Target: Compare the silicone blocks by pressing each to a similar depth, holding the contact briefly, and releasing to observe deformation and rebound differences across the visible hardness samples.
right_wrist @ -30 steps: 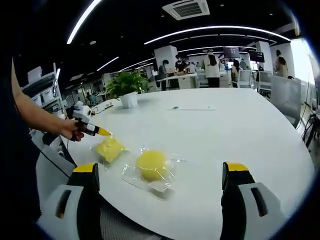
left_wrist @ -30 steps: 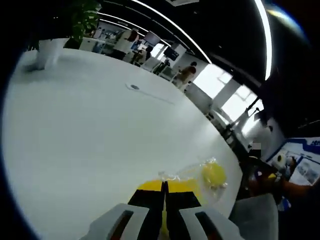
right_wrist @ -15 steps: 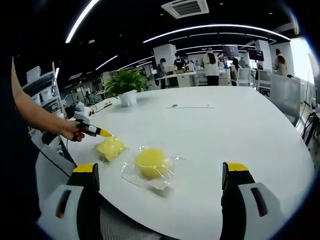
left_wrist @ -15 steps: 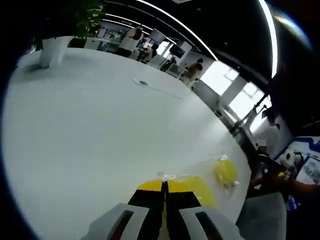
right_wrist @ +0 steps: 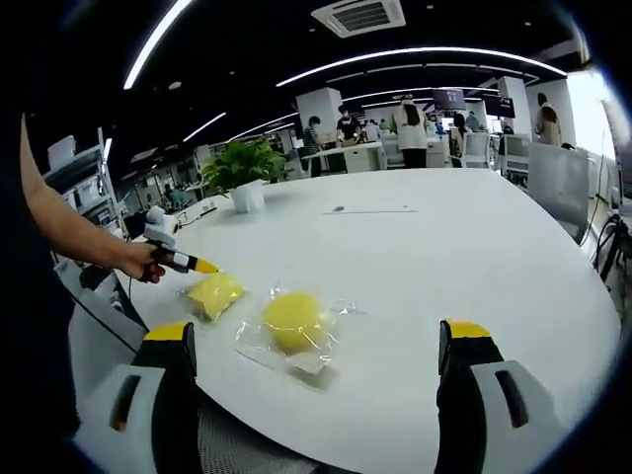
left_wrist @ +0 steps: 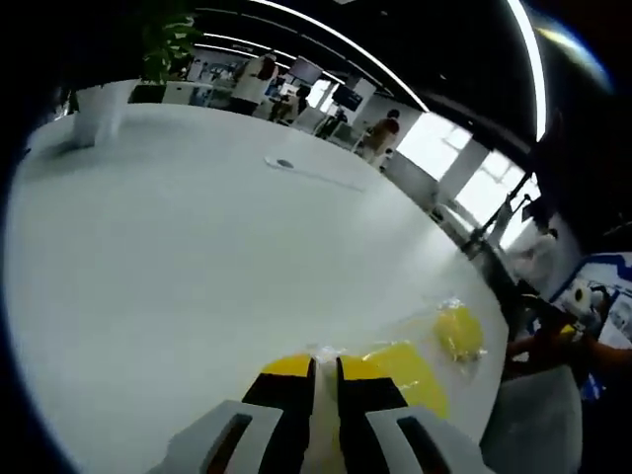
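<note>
Left hand-held gripper (left_wrist: pixel 324 380) over soft, bagged yellow block (left_wrist: pixel 407 372).

The left hand-held gripper (left_wrist: pixel 323 395) hides part of the flat yellow block (left_wrist: pixel 400 370) behind its tips.

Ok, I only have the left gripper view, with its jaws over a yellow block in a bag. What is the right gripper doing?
Observer: The right gripper hangs near the table edge, jaws wide open, holding nothing.
Reviewer: What shape is the other block?
Observer: It is a round block in its own clear bag. The one under you is a flat square block.
Reviewer: Am I touching it?
Observer: From the side, the left gripper has its yellow tip at the square block's far edge. I cannot tell whether it is touching.
</note>
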